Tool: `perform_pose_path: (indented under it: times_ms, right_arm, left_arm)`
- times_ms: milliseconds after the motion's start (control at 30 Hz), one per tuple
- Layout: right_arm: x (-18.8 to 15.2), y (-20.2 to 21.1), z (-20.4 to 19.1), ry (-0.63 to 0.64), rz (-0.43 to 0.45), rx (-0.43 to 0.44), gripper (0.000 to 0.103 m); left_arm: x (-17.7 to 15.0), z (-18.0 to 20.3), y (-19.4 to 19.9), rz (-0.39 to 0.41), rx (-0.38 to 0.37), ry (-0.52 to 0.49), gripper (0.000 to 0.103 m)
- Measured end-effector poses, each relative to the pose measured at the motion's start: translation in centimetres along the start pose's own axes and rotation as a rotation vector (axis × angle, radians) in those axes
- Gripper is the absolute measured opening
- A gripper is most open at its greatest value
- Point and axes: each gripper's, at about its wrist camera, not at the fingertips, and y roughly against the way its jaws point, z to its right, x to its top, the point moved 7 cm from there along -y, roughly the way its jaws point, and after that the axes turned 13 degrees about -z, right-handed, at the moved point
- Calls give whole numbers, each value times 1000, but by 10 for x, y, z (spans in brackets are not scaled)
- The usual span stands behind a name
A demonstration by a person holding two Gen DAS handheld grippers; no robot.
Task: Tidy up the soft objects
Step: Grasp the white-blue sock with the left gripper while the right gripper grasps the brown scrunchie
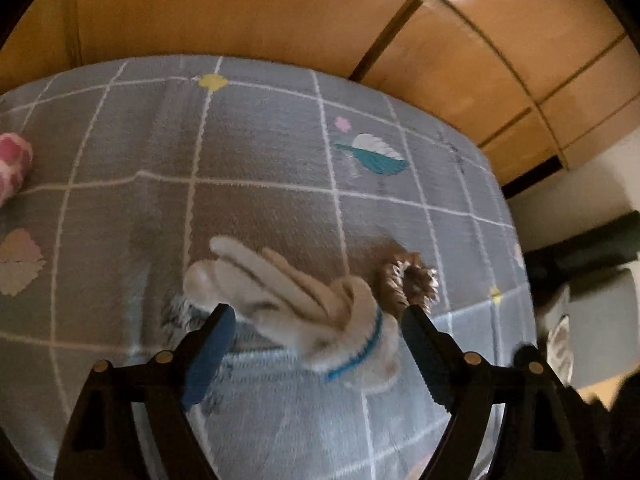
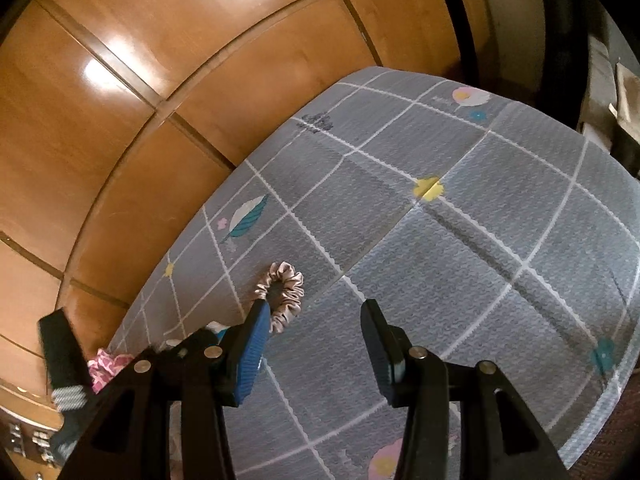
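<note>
A pale glove with a blue band at its cuff lies blurred on the grey checked mat. It sits between the spread fingers of my left gripper, and neither pad visibly presses on it. A brownish scrunchie rests just beyond the right fingertip. In the right wrist view the same scrunchie lies on the mat, partly behind the left fingertip of my right gripper. That gripper hangs open with nothing between its pads.
A pink patterned soft item lies at the mat's far left. Pink patterned cloth and a dark sock with grey stripes sit past the mat's edge. Wooden cabinet panels stand behind. A grey bin-like object is at the right.
</note>
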Motion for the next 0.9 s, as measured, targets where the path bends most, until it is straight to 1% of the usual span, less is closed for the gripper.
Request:
perform_pose_path:
  times_ms: [100, 133, 167, 233, 267, 333, 400, 467, 533, 667, 800, 900]
  right_arm:
    - [-1, -1, -1, 2, -2, 2, 47]
    - [-1, -2, -1, 5, -5, 1, 47]
    - [-1, -2, -1, 8, -6, -2, 47]
    - [-2, -4, -3, 19, -9, -11, 47]
    - [-2, -5, -3, 22, -11, -18, 47]
    - [-2, -6, -5, 33, -15, -21, 47]
    - [-2, -7, -7, 51, -14, -34, 47]
    - [-3, -9, -10, 70, -16, -42, 47]
    - [-4, -11, -13, 92, -20, -52, 47]
    - [-8, -17, -19, 118, -47, -38, 46]
    - [-11, -23, -22, 115, -69, -25, 46]
    - [-8, -30, -25, 99, -93, -24, 47]
  left_arm:
    - [8, 0, -14, -19, 36, 19, 84]
    - [9, -1, -17, -16, 49, 23, 77]
    - [10, 0, -17, -3, 59, 15, 62]
    - [9, 3, -17, 12, 82, -29, 51]
    - [7, 7, -16, 14, 58, -59, 42]
    - [4, 8, -9, 20, 31, -91, 37]
    - [1, 7, 0, 32, 16, -127, 35]
    - [-6, 3, 11, 41, 22, -163, 34]
    - [-14, -6, 24, 44, -1, -174, 34]
    - [-38, -27, 50, 35, -37, -207, 34]
    - [-69, -45, 64, 50, 4, -277, 33]
    - [-92, -60, 71, 50, 25, -310, 33]
